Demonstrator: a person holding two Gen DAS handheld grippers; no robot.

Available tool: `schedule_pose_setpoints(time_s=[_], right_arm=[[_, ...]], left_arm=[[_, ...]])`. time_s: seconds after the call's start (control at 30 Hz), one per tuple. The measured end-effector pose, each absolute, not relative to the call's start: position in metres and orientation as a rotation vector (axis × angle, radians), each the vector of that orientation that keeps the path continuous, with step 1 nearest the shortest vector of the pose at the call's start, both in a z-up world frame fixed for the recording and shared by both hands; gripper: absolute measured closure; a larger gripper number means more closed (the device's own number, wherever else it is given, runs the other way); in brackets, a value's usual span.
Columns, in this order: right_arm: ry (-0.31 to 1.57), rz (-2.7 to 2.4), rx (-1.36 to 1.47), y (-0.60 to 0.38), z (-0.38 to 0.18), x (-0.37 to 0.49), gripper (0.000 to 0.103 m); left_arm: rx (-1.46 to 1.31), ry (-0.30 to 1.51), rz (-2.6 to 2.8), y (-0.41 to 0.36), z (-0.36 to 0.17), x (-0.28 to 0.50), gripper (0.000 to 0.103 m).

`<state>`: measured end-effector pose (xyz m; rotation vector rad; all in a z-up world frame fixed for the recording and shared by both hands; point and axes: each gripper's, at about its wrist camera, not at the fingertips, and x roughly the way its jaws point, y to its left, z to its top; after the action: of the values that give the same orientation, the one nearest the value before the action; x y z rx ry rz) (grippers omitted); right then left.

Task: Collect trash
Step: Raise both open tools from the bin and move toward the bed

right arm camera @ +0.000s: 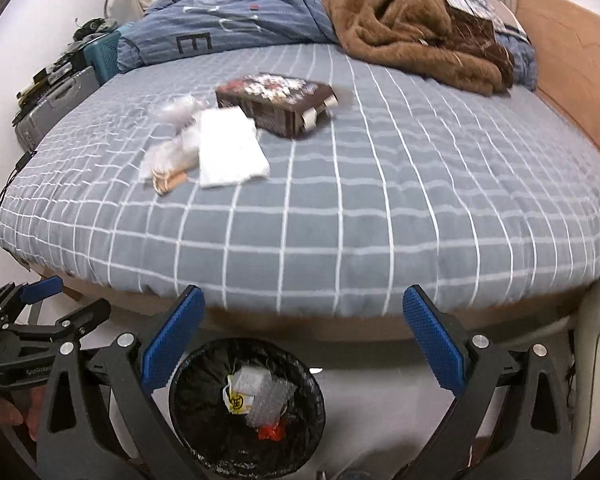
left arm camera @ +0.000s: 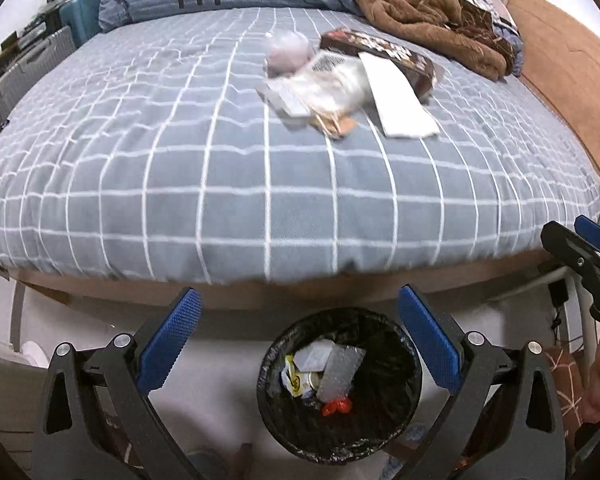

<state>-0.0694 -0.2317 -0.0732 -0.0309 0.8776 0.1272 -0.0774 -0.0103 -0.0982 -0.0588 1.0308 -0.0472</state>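
Blue pads on the left tongs [left arm camera: 298, 340] and the right tongs [right arm camera: 302, 340] stand wide apart with nothing between them. Below both sits the black trash bin [left arm camera: 404, 396], trash inside. Past the bed's near edge [left arm camera: 260, 280], well beyond the tongs, lie a brown box [right arm camera: 276, 106], white paper [right arm camera: 230, 148] and clear wrappers [right arm camera: 172, 152].

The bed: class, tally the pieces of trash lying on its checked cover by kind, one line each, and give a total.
Brown printed box: 1
White paper sheet: 1
Clear plastic wrappers: 2, a crumpled one and a flat one, though blur makes the split uncertain
Tan scrap with rubber bands: 1
Total: 5
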Motion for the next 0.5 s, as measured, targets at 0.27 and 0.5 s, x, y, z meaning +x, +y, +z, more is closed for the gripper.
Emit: schedule_pose_setpoints(time_s=[0.27,0.5], right_arm=[[0.854,0.17,-0.065,-0.21,-0.059,-0.04,0.008],[0.864,0.213,-0.08,-0.193,-0.053,0.002,0.008]], left_arm=[[-0.068,0.998,-0.016,0.01,-0.078,-0.038,0.006],[-0.084,0.959,0.0,0.023,-0.06,0.018,0.006]])
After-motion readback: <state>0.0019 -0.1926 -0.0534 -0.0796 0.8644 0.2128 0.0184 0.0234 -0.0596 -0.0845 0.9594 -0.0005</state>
